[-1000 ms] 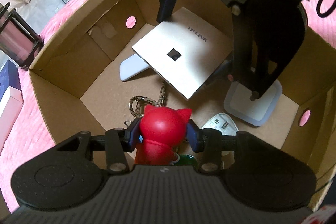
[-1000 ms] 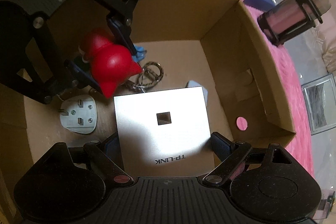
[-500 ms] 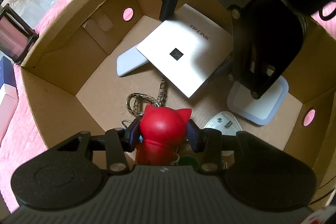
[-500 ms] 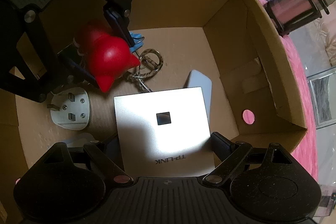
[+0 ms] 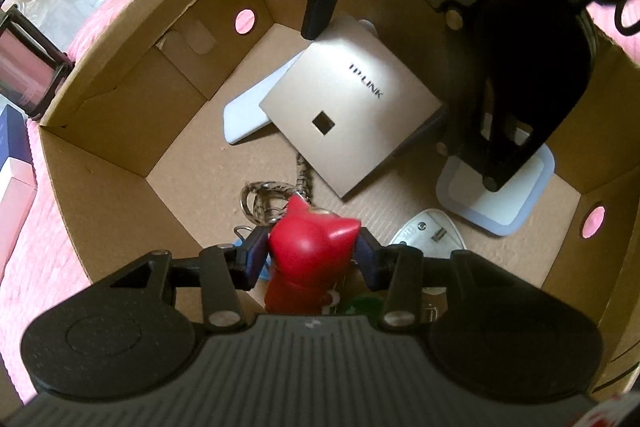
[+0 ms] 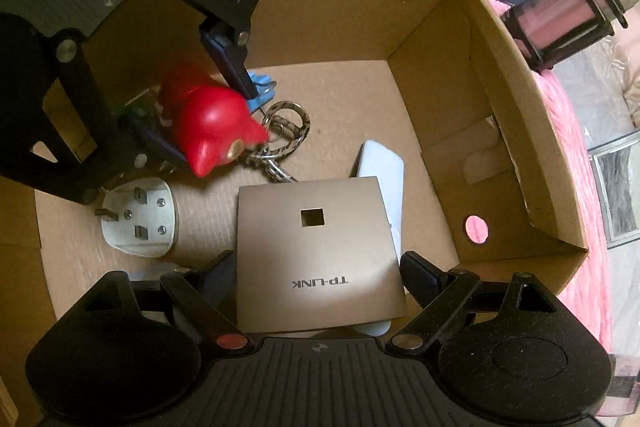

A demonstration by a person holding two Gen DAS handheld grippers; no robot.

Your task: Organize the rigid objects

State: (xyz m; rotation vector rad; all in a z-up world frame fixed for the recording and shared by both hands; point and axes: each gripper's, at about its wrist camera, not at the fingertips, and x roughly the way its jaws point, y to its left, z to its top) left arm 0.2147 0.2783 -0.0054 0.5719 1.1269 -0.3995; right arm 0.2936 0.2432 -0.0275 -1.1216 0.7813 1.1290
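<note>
My left gripper's fingers (image 5: 256, 259) are pinching the red cat figurine (image 5: 310, 251) low inside the cardboard box (image 5: 132, 131); my right gripper (image 6: 320, 279) is clamping the TP-LINK panel (image 6: 316, 251). Next, I'm judging, both need lowering and releasing.

left tool (image 5: 312, 259) clamped on red cat figure (image 5: 310, 255) inside cardboard box (image 5: 120, 131), gold TP-LINK panel (image 5: 348, 119) beyond
</note>
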